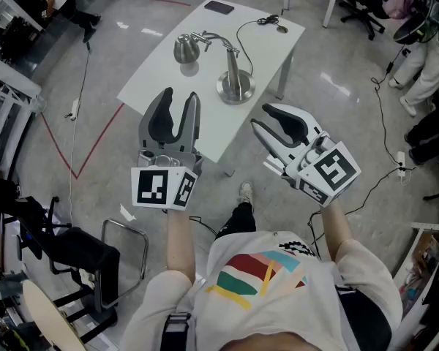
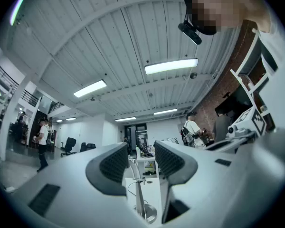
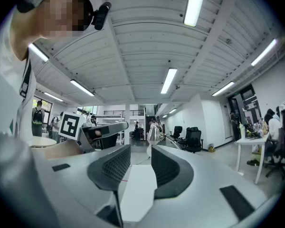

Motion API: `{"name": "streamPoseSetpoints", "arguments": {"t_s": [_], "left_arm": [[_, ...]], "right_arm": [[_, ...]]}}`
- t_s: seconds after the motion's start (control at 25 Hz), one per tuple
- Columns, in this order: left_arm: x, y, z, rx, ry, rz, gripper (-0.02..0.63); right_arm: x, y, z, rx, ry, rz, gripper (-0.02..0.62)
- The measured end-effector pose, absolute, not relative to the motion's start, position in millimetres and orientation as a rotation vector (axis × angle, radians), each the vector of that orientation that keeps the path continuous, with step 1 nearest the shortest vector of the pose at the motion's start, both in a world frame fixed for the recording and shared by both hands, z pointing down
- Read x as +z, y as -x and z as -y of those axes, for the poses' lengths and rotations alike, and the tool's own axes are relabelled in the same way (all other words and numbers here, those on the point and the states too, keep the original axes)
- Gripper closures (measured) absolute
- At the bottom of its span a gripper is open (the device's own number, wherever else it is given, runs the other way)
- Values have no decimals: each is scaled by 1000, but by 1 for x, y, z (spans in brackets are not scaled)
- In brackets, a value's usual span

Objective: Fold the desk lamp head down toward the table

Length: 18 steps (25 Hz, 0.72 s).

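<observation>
Two empty tools, the left gripper [image 1: 180,97] and right gripper [image 1: 262,117], are held released, presumably readied for the lamp [image 1: 230,64] at twelve o'clock.

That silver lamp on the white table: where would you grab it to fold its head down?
Probably the thin arm just behind the lamp head, coming from the near side with the left hand-held gripper: the head's rounded shade looks slippery, while the slim arm fits between open jaws. The right hand-held gripper could steady the cone-shaped stem.

left gripper [image 1: 180,96]: jaws apart, empty | right gripper [image 1: 260,116]: jaws apart, empty
</observation>
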<state>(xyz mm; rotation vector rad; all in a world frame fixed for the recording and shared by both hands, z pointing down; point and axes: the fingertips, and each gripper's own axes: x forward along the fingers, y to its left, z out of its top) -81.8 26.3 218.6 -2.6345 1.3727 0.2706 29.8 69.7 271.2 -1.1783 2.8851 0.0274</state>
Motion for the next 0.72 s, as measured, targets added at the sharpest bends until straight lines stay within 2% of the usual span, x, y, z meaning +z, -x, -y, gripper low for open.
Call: {"name": "streamPoseSetpoints", "arguments": {"t_s": [0.32,0.52,0.72], "left_arm": [[206,84,105,18,2688,-1232,397],[208,70,132,-56,2711,-1162,397],[206,65,138,-147,2744,-1140,399]], "right_arm": [[242,3,78,369,1067,-3111,454],[254,7,125,552,849,-3305,454],[256,13,158,562,567,-3430,454]]}}
